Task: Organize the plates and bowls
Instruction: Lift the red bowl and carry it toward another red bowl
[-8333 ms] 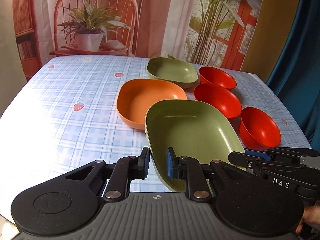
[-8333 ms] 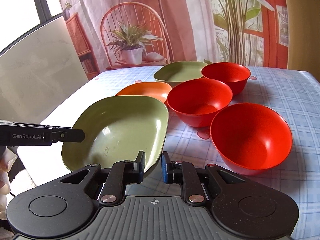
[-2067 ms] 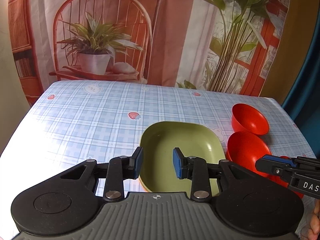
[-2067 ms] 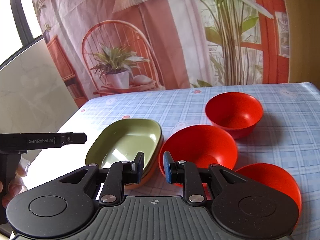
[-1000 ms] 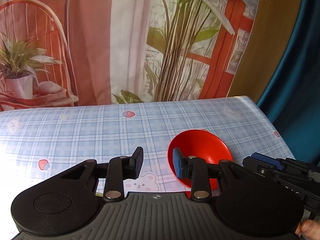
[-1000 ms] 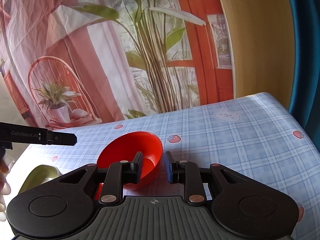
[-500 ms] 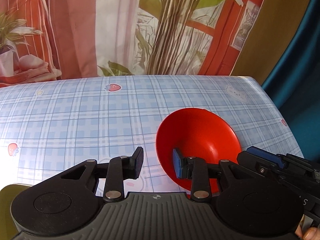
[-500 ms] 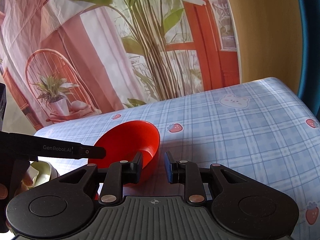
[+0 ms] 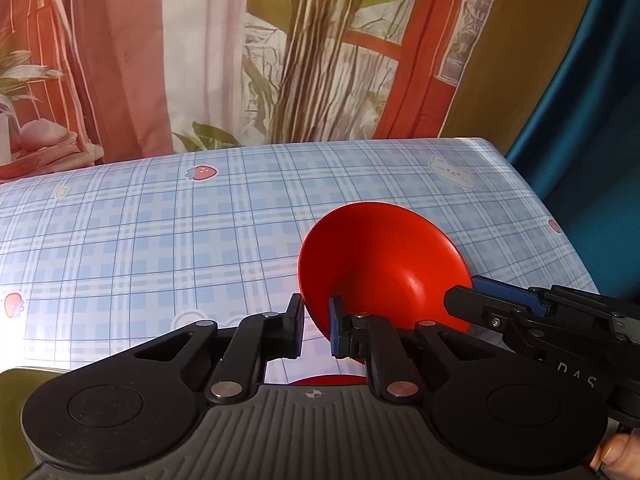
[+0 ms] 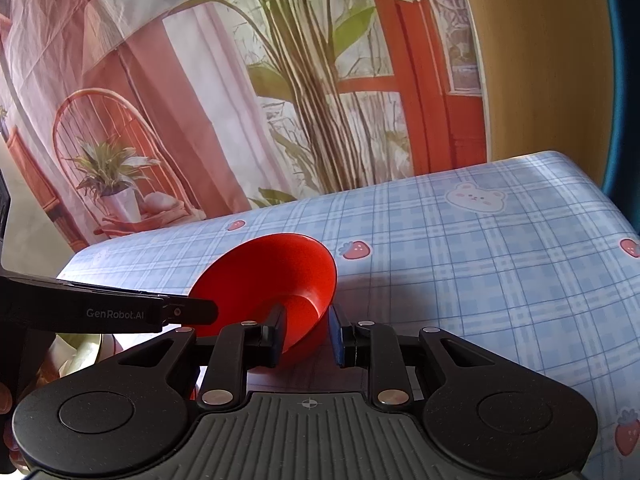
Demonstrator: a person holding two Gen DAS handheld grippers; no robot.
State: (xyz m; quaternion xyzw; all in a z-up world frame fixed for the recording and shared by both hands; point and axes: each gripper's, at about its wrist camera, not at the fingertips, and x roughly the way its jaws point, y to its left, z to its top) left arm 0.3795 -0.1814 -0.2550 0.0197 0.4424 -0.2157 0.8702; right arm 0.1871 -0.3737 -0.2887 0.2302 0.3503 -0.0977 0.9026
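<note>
A red bowl is tilted up off the checked tablecloth between both grippers. My left gripper straddles its left rim, jaws narrowly apart on either side of the rim. My right gripper straddles the opposite rim of the same bowl, one finger inside and one outside. A sliver of another red bowl shows just below the left fingers. An edge of the green plate stack shows at lower left, and it also shows in the right wrist view.
The table has a blue checked cloth with strawberry and bear prints. Its right edge drops off next to a blue curtain. A printed backdrop hangs behind the far edge.
Both grippers have moved in onto the far red bowl. The bowl has tipped up from flat, and both gripper openings have narrowed around its rim.
</note>
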